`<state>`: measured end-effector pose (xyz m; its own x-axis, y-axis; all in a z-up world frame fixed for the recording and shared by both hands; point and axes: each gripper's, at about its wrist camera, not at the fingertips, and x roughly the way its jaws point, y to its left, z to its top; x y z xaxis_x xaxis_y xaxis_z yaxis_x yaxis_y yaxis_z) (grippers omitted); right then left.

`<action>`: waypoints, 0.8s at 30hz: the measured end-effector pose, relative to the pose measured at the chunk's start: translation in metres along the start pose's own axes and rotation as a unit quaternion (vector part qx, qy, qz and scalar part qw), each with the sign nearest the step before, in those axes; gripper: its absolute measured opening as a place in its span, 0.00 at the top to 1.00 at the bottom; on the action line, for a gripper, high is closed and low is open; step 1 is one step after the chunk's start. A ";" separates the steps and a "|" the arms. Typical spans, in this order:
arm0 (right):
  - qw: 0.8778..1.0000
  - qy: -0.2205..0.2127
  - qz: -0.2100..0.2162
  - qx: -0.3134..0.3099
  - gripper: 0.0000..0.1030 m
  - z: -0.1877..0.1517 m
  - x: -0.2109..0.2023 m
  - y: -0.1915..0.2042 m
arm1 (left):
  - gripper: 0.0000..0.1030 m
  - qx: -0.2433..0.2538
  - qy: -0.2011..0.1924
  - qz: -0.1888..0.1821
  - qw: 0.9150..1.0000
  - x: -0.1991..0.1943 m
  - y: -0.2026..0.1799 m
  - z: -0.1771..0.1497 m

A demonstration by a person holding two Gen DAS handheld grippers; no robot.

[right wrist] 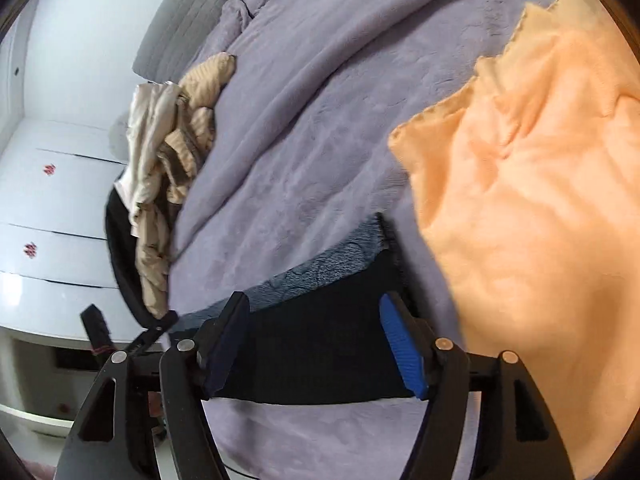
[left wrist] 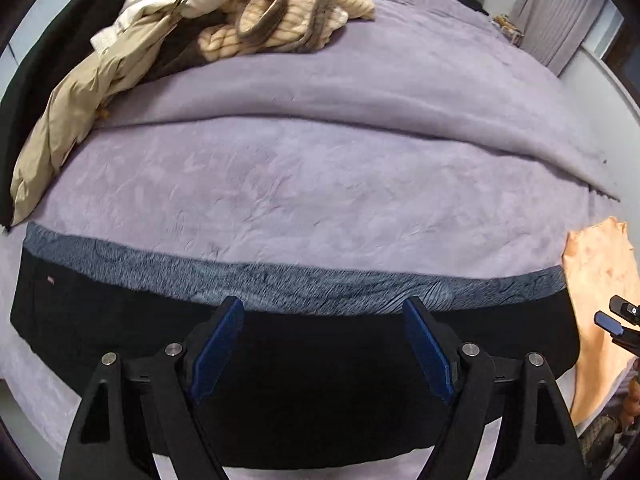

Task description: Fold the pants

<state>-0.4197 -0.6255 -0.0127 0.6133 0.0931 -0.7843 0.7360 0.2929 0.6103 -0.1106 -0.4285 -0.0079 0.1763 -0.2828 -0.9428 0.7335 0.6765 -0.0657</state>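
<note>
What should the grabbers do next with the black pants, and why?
Probably lower both and pinch the pants. The left gripper and right gripper are open, holding nothing, and the pants lie flat on the bed.

Both wrist views close over pants (left wrist: 304, 380)

Pants (left wrist: 304, 380) matt black cloth (fleecy grey lining); bedspread (left wrist: 320, 184) plush.
</note>
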 end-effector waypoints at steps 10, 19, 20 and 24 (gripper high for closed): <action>0.989 0.054 -0.141 0.003 0.90 -0.007 0.033 -0.030 | 0.20 -0.043 0.079 0.053 0.995 0.051 0.016 -0.053; 0.981 0.101 -0.046 -0.158 0.48 -0.020 0.099 0.073 | 0.20 -0.035 0.053 0.098 0.993 0.092 0.017 -0.010; 0.978 0.113 -0.048 -0.168 0.48 -0.022 0.118 0.077 | 0.20 -0.050 0.045 0.096 0.993 0.100 0.024 -0.003; 0.976 0.097 -0.080 -0.176 0.68 0.003 0.166 0.072 | 0.15 -0.071 0.028 0.114 0.991 0.116 0.042 0.031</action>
<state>-0.2638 -0.5922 -0.0985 0.4081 0.1885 -0.8933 0.6529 0.6236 0.4299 -0.0388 -0.4539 -0.1097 0.2872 -0.0767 -0.9548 0.5788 0.8081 0.1092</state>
